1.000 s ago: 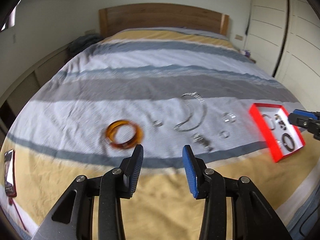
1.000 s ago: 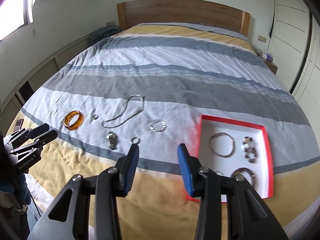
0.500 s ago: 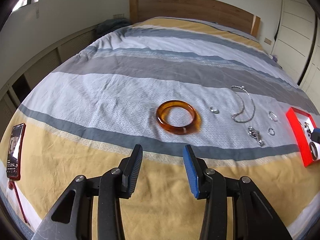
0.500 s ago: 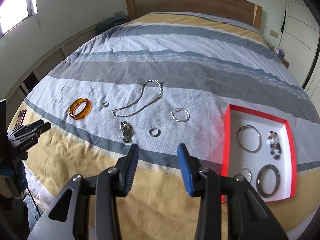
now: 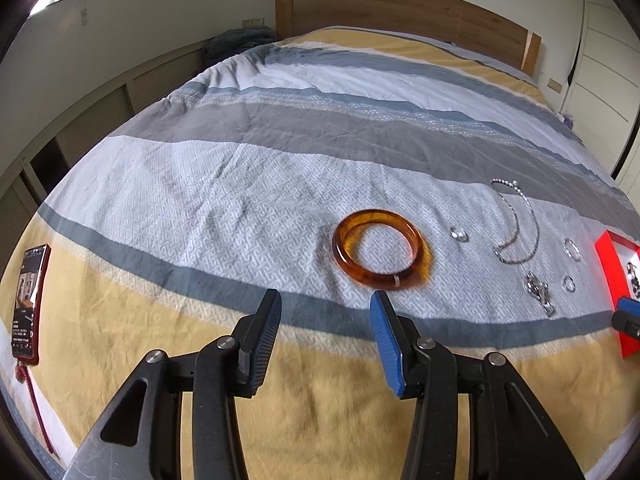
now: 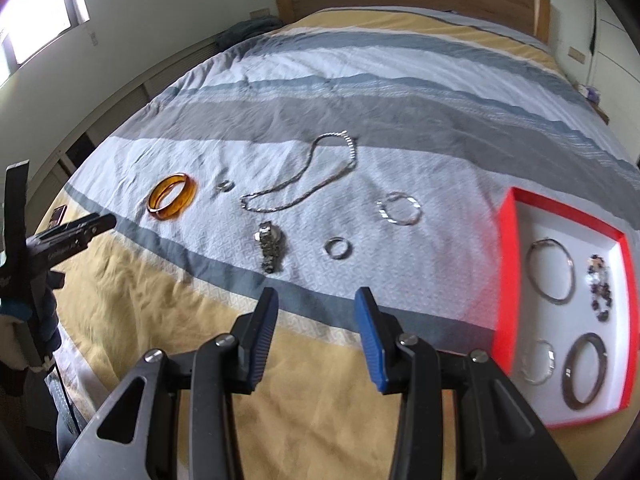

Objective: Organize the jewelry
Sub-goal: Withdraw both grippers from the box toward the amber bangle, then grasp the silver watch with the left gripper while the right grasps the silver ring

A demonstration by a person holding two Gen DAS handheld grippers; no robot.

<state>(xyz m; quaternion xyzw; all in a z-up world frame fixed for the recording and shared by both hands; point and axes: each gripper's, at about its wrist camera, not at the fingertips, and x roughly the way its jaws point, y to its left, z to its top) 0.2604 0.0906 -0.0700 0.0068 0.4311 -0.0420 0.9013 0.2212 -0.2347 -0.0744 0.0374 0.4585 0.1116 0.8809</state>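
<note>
Jewelry is laid out on a striped bed, with two empty tongs held spread above the near edge.

The left gripper is held with its jaws spread and nothing between them, pointed toward an amber bangle that lies flat on the white band of the bedspread, just beyond the fingertips. To the bangle's right a small ring, a silver chain necklace and a metal watch are seen. The right gripper is likewise spread and empty, held over the yellow band, with the watch and a ring just ahead. A red-rimmed tray lies to the right; a thin hoop bracelet, a beaded bracelet and a dark bangle are held in it. A phone lies at the left edge.
</note>
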